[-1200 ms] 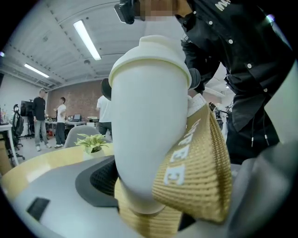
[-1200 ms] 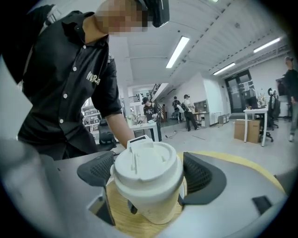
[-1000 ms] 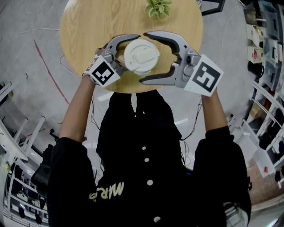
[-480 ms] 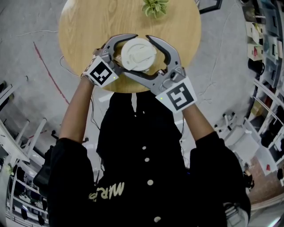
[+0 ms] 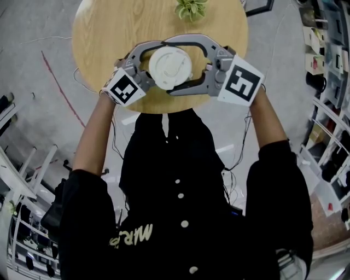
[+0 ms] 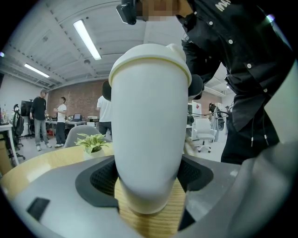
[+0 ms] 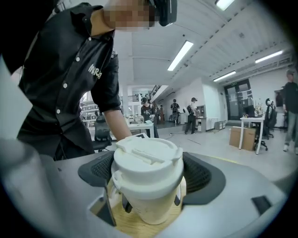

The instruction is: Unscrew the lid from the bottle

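Observation:
A white bottle (image 6: pixel 149 130) stands upright near the front edge of a round wooden table (image 5: pixel 109 33). My left gripper (image 5: pixel 158 64) reaches in from the left and is shut on the bottle's body, its dark pads (image 6: pixel 102 179) pressing both sides low down. The white lid (image 5: pixel 170 66) tops the bottle and has a raised bar across it (image 7: pixel 146 160). My right gripper (image 5: pixel 168 66) comes in from the right. Its jaws have just been closing with the lid between them, and their pads (image 7: pixel 200 174) now press the lid's sides.
A small potted green plant (image 5: pixel 191 8) stands at the table's far edge, also visible behind the bottle (image 6: pixel 93 141). Cables trail over the grey floor (image 5: pixel 49 65) around the table. Shelves (image 5: pixel 328 65) line the right side. People stand by desks (image 6: pixel 42 116) in the background.
The right gripper has rolled, its marker cube swinging from below the bottle up to the right. Its jaws have drawn in around the lid. The left gripper and the bottle have stayed put.

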